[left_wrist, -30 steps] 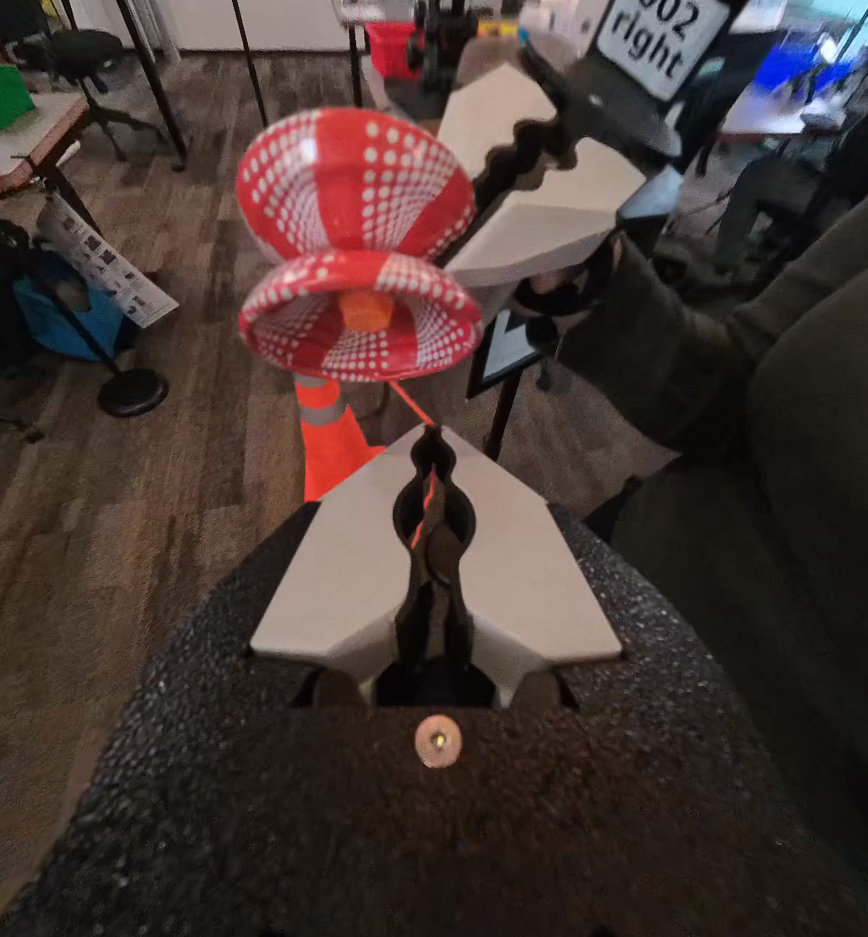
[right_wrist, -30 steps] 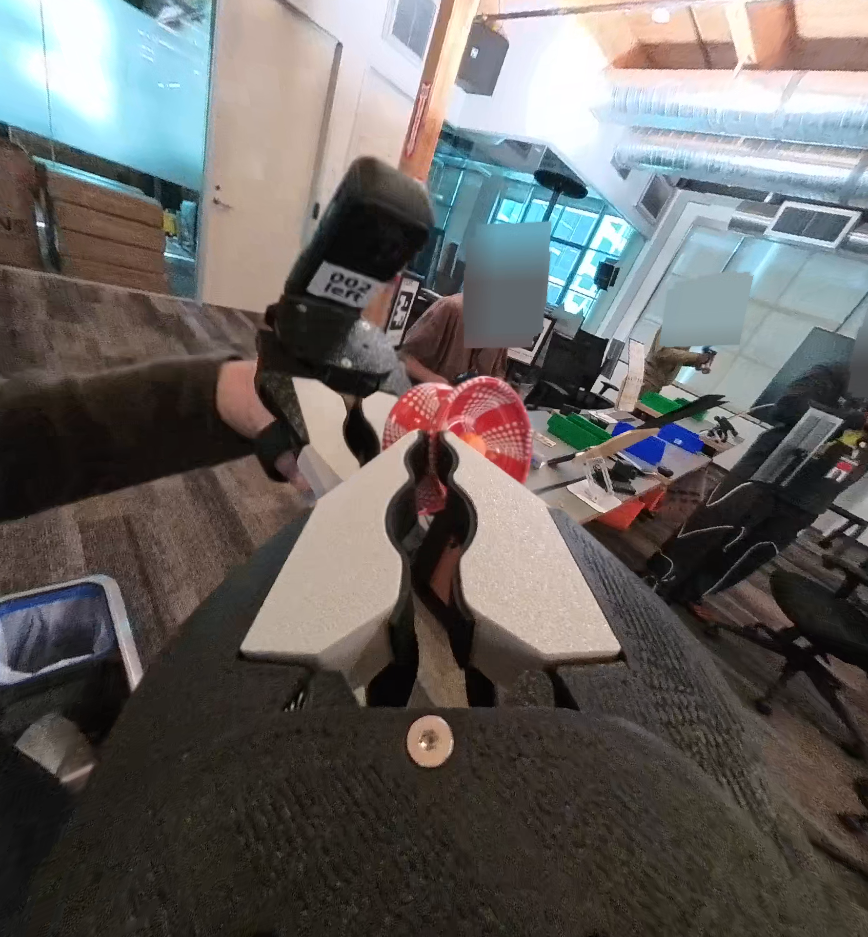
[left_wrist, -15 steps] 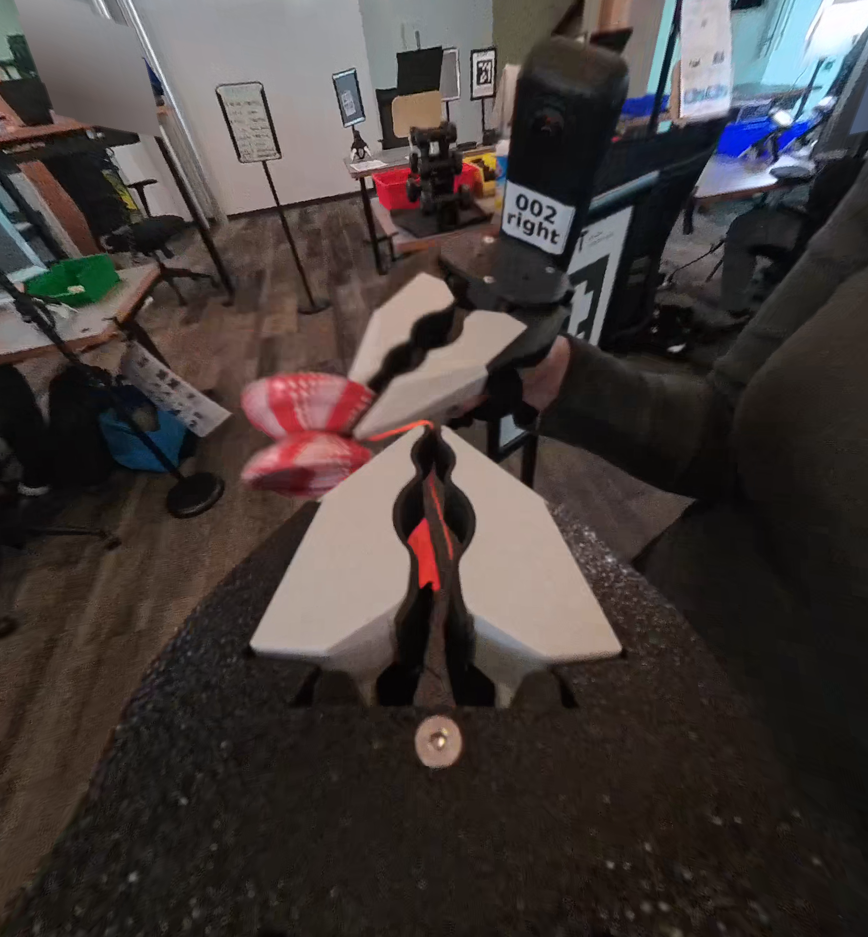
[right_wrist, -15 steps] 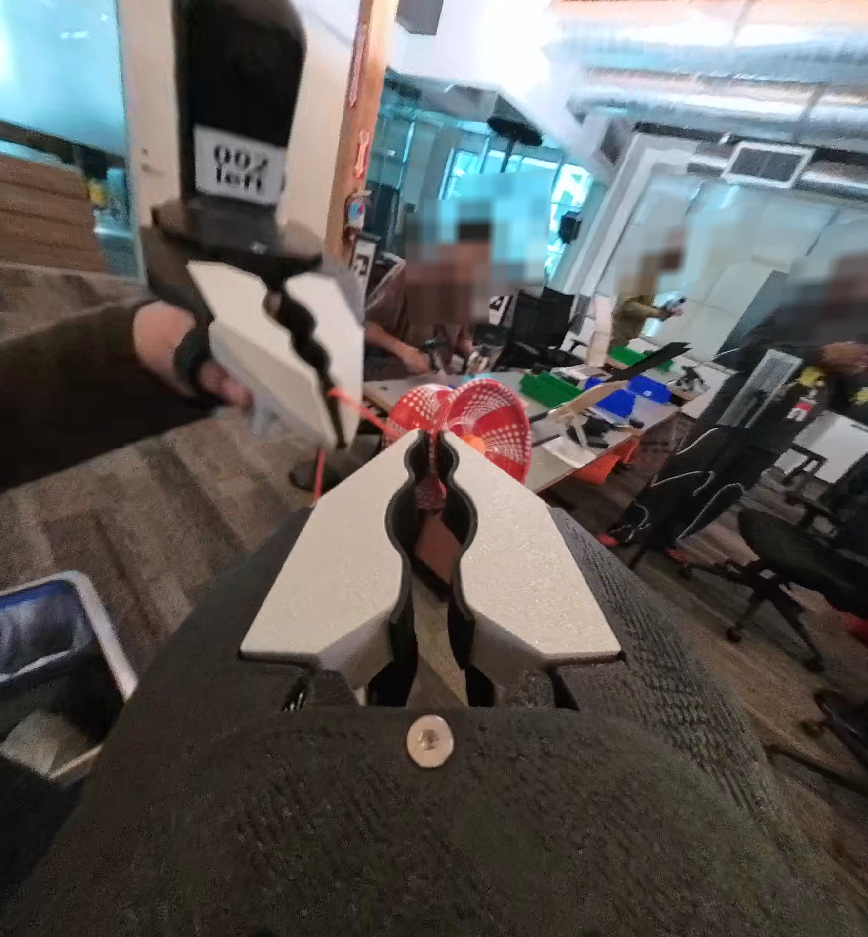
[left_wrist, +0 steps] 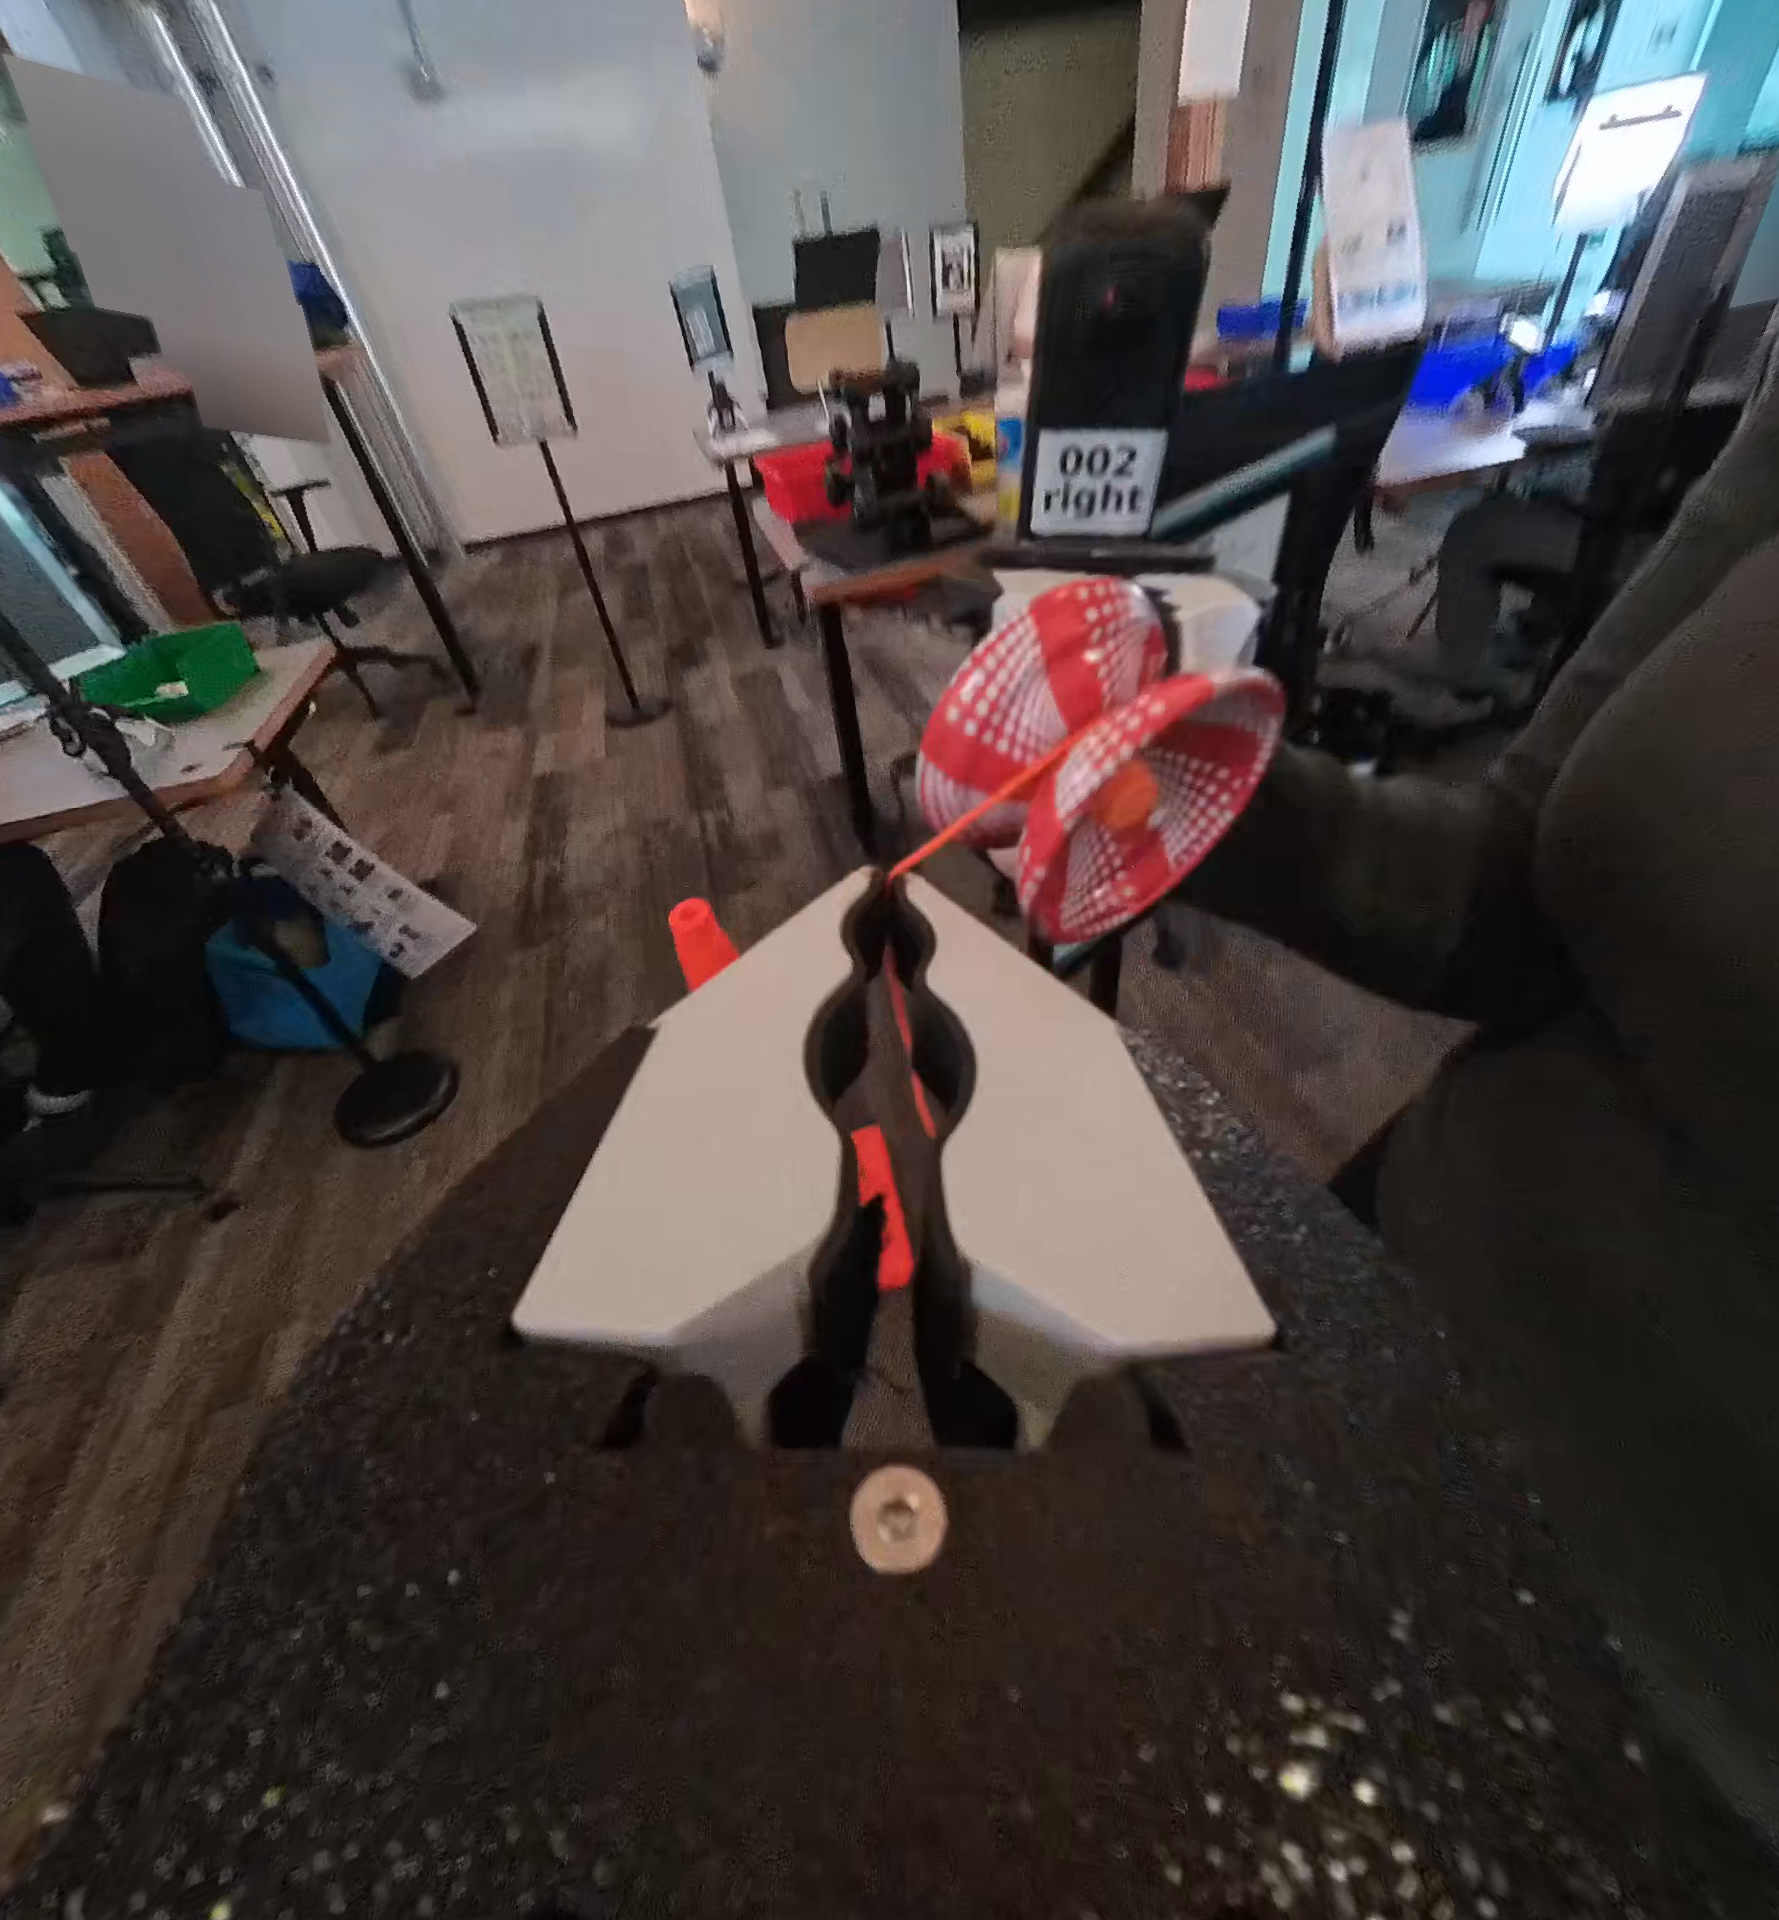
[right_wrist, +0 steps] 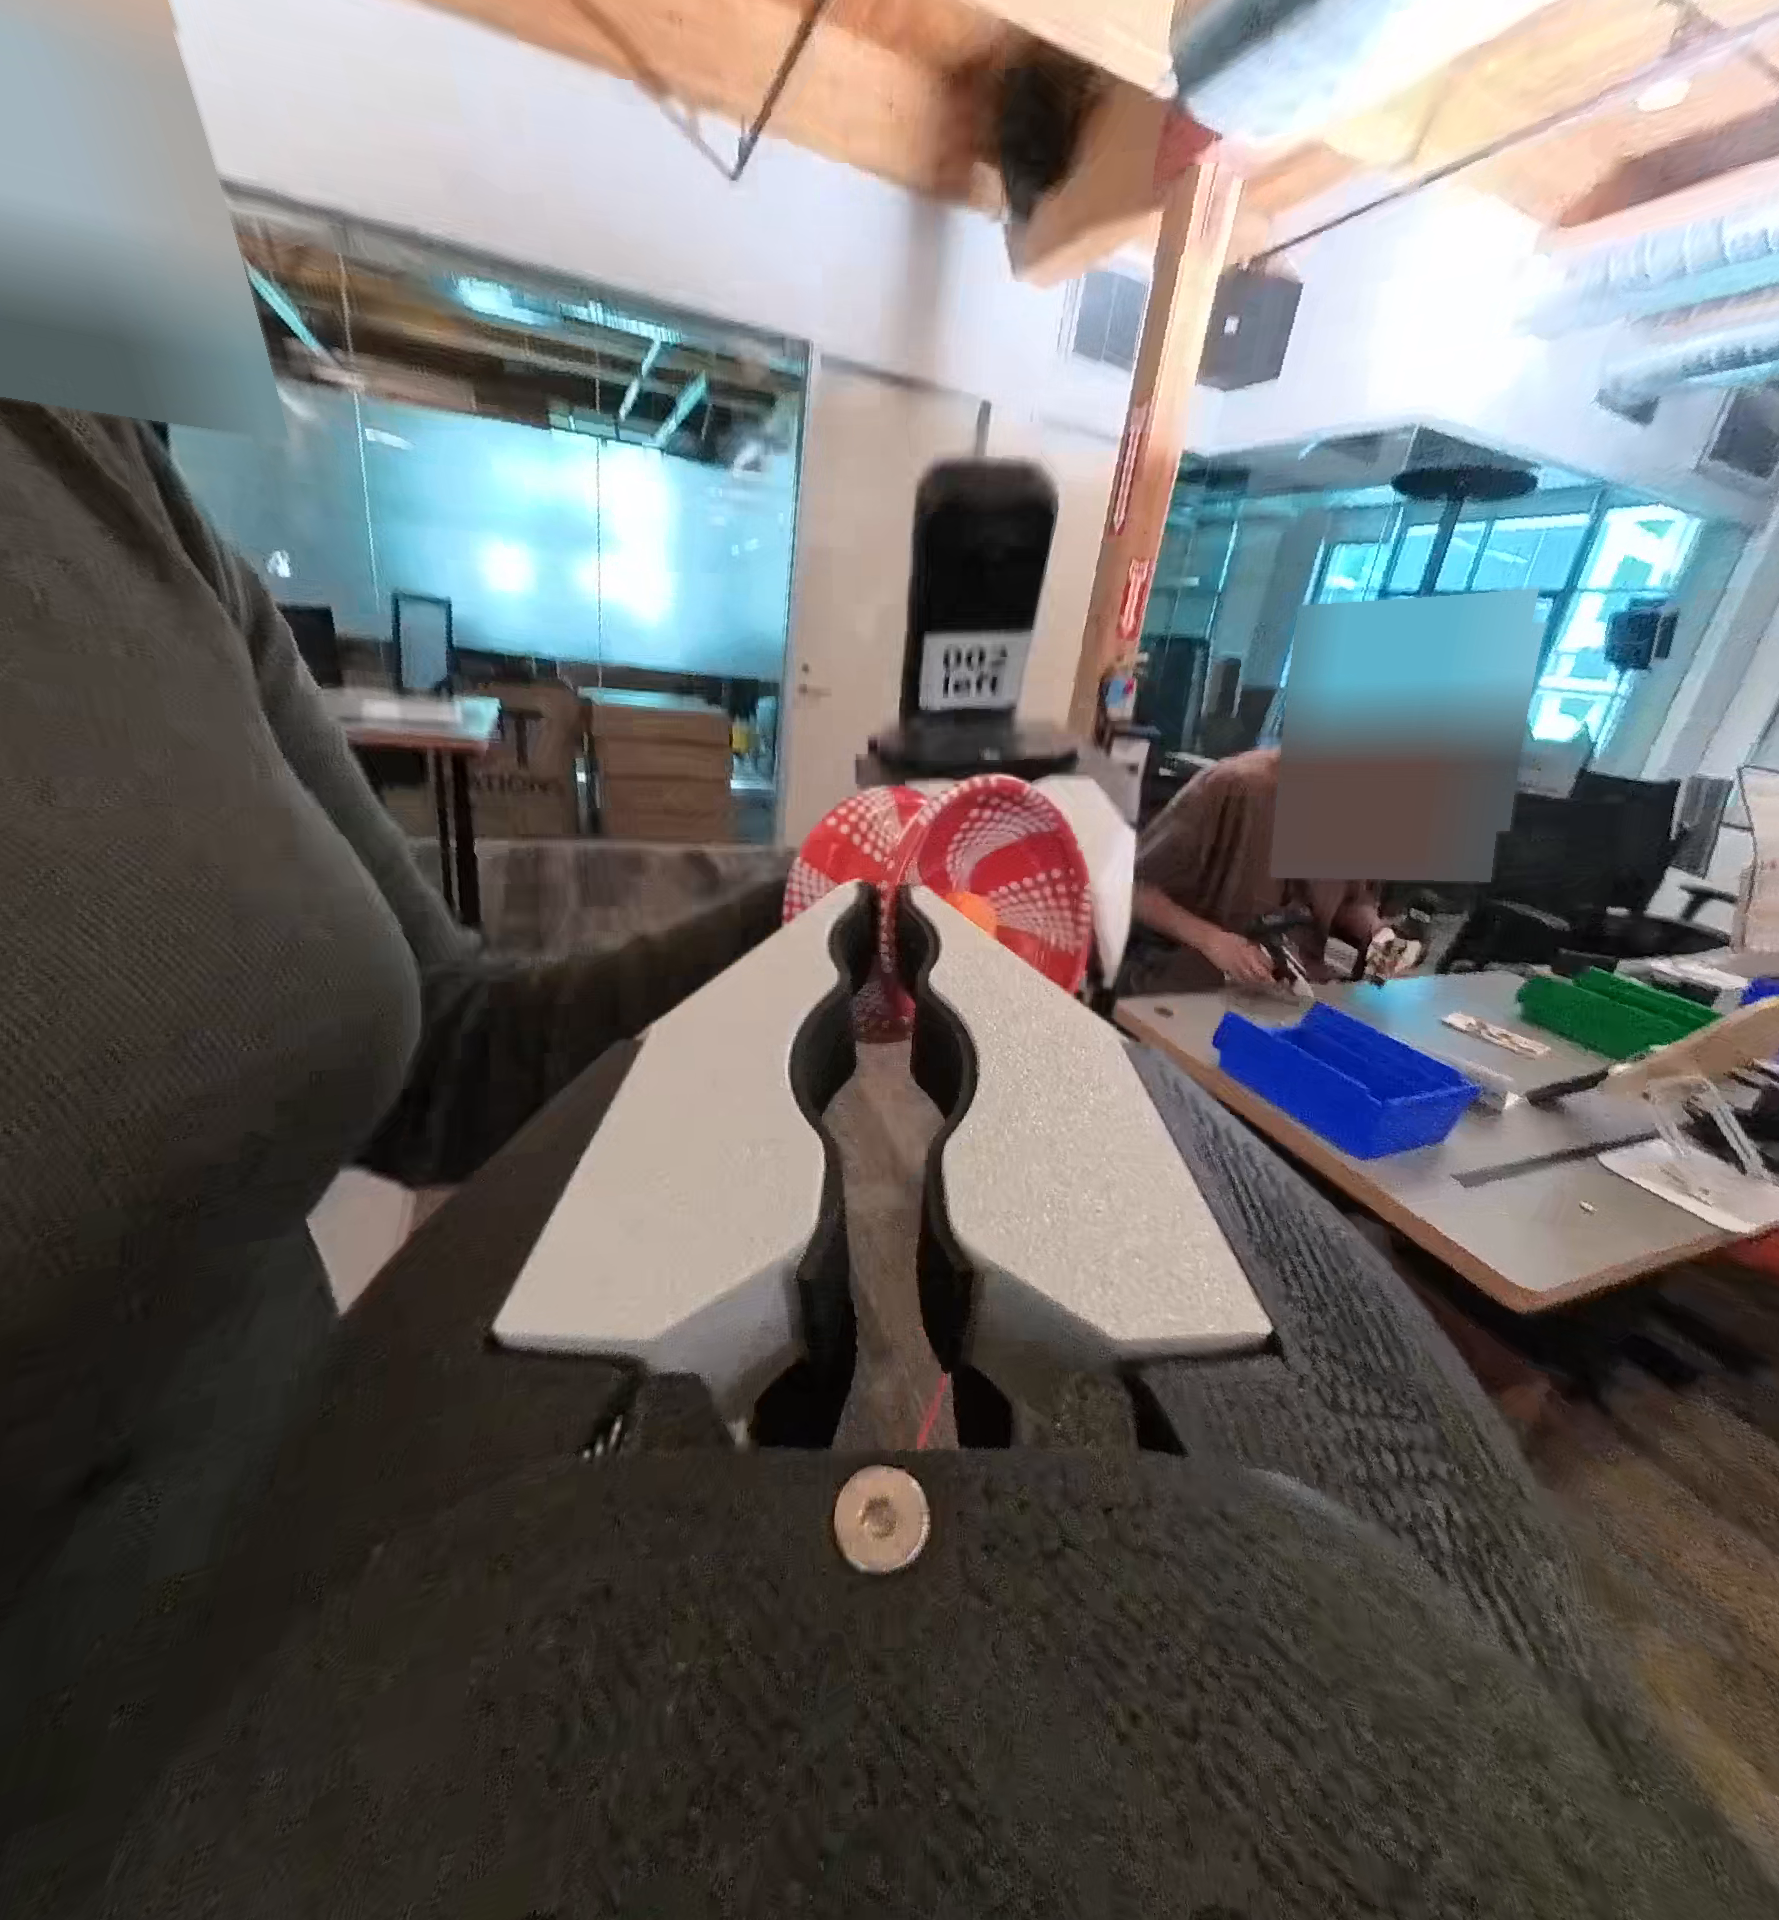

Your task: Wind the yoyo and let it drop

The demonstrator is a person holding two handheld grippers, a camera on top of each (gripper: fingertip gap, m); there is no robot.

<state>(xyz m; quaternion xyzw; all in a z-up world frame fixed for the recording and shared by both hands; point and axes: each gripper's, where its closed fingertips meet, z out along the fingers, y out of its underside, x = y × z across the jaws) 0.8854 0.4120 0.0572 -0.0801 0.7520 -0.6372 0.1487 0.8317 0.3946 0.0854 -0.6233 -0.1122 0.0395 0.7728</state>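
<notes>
The yoyo is red with white dots and hangs in the air, up and to the right of my left gripper. My left gripper is shut on the orange string, which runs taut from its tips into the yoyo's groove. In the right wrist view my right gripper is shut on the yoyo at its tips. The left gripper's black body stands just behind the yoyo. The right gripper's body shows behind the yoyo in the left wrist view.
An orange cone and sign stands are on the wood floor ahead. A table with a green bin is at the left. In the right wrist view a table with a blue bin is at the right, with a seated person behind it. Tip to tip, the grippers are about 6 cm apart.
The yoyo has moved from the left of my left gripper's tips to their upper right. Both grippers have swung round each other and tilted up. Both have stayed shut.
</notes>
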